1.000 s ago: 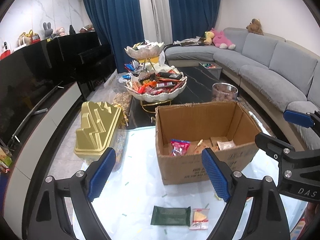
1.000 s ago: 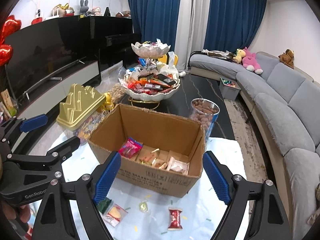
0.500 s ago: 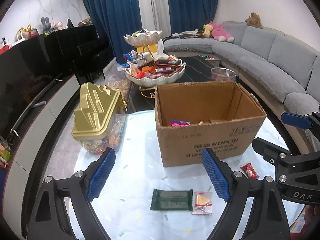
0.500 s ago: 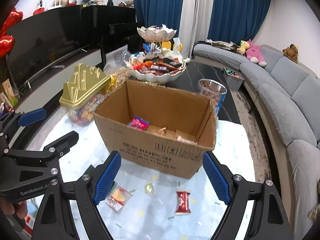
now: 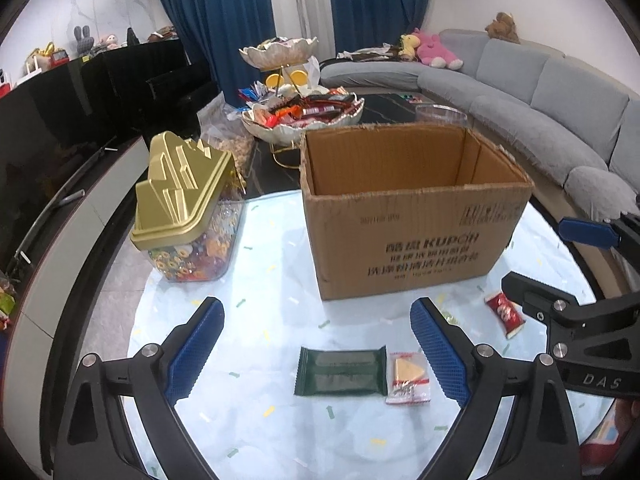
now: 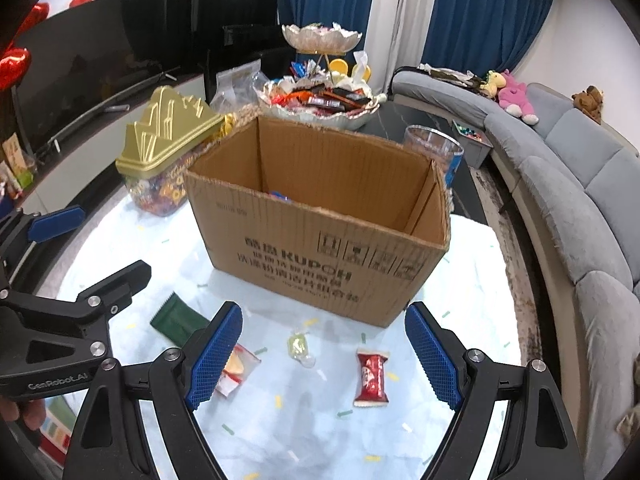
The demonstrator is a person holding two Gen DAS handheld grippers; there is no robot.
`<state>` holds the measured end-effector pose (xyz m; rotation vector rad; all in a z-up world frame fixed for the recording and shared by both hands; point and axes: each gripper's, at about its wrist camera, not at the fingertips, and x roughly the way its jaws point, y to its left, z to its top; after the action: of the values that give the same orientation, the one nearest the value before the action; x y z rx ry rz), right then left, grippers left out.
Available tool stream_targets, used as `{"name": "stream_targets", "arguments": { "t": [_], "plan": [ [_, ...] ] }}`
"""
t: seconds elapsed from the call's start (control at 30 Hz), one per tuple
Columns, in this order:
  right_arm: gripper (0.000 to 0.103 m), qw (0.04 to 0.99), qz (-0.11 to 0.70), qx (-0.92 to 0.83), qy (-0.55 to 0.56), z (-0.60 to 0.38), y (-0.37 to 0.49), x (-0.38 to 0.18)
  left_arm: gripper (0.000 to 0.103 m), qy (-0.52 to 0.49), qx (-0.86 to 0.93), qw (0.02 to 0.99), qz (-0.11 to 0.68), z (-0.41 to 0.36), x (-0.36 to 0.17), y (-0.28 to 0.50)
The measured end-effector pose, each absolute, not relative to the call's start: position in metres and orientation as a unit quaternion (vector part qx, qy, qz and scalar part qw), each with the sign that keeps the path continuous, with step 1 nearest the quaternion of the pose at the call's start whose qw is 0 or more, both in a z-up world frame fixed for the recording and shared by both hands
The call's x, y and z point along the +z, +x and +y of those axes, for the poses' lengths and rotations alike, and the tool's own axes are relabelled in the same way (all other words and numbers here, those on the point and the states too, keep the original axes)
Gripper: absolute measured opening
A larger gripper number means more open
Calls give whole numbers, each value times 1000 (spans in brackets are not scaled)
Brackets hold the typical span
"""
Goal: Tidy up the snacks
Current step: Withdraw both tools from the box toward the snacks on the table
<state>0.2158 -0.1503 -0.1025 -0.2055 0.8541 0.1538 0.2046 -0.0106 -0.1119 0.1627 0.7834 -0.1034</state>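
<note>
An open cardboard box (image 5: 416,216) (image 6: 320,236) stands on the pale blue table cover. In front of it lie a dark green packet (image 5: 340,371) (image 6: 176,320), a clear packet with a yellow wedge (image 5: 408,376) (image 6: 236,368), a small clear candy (image 6: 299,347) and a red wrapped bar (image 5: 505,313) (image 6: 372,378). My left gripper (image 5: 316,344) hovers over the green packet, its jaws opening with nothing between them. Above the candy and the red bar, my right gripper (image 6: 324,352) stands open and holds nothing.
A clear candy jar with a gold lid (image 5: 184,208) (image 6: 164,148) stands left of the box. Behind it are a tiered snack dish (image 5: 304,116) (image 6: 320,100) and a plastic tub (image 6: 434,152). A grey sofa (image 5: 540,92) curves along the right; a dark cabinet runs along the left.
Both grippers have come down toward the table, so the box's inside has dropped out of sight and the loose snacks look larger. The left jaws have spread slightly wider.
</note>
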Motion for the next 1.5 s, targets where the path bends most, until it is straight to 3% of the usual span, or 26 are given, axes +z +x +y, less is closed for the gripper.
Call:
{"name": "stream_targets", "arguments": {
  "t": [1.5],
  "plan": [
    [84,879,455,89,-111,-144,229,-190,99,75,-89,898,424,-9,-218,213]
  ]
}}
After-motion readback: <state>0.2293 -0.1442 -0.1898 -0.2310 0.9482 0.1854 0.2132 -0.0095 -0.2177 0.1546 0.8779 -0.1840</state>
